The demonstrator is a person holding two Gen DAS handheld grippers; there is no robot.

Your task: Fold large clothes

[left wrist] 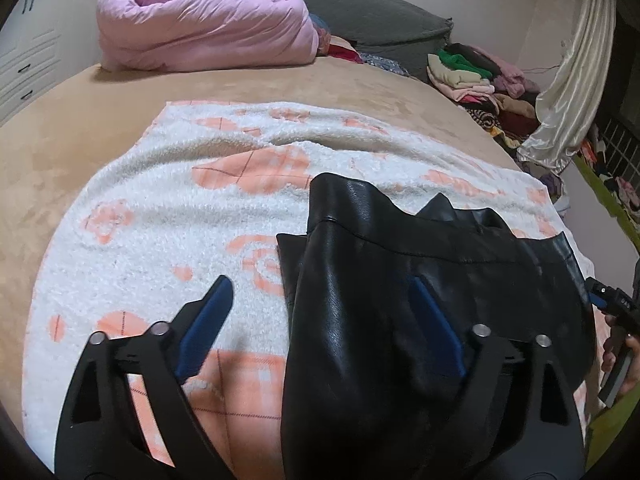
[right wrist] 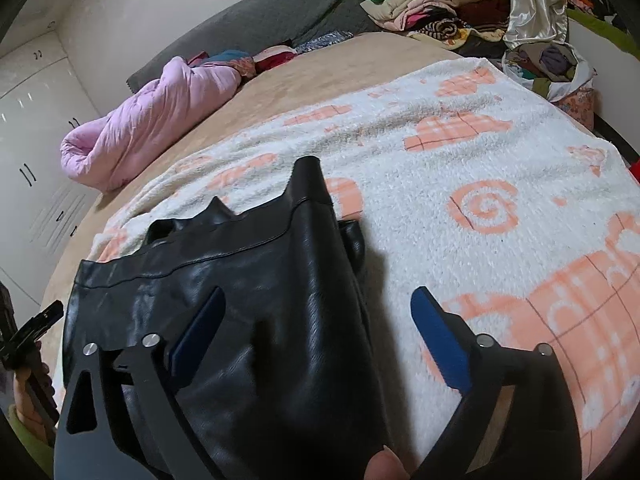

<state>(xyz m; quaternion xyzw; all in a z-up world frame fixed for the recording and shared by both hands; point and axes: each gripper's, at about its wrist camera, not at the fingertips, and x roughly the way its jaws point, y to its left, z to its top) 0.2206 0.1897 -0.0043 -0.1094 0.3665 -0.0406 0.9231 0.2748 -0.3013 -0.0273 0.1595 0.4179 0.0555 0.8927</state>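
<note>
Both grippers stood with their jaws spread wide and nothing held between them. The black, glossy leather-like garment lay flat on the white fleece blanket with orange heart and spiral patterns, which was spread over a tan-covered bed. Its sleeves appeared already folded in along its two sides, so its long axis ran from the near edge away toward the collar, roughly parallel to both sets of fingers.

The left gripper straddled the garment's left side: one blue pad over the blanket, the other over the leather. The right gripper mirrored it on the right side. Neither was clearly nearer; the near hem lay below both, which probably suited a lengthwise fold toward the collar.
</note>
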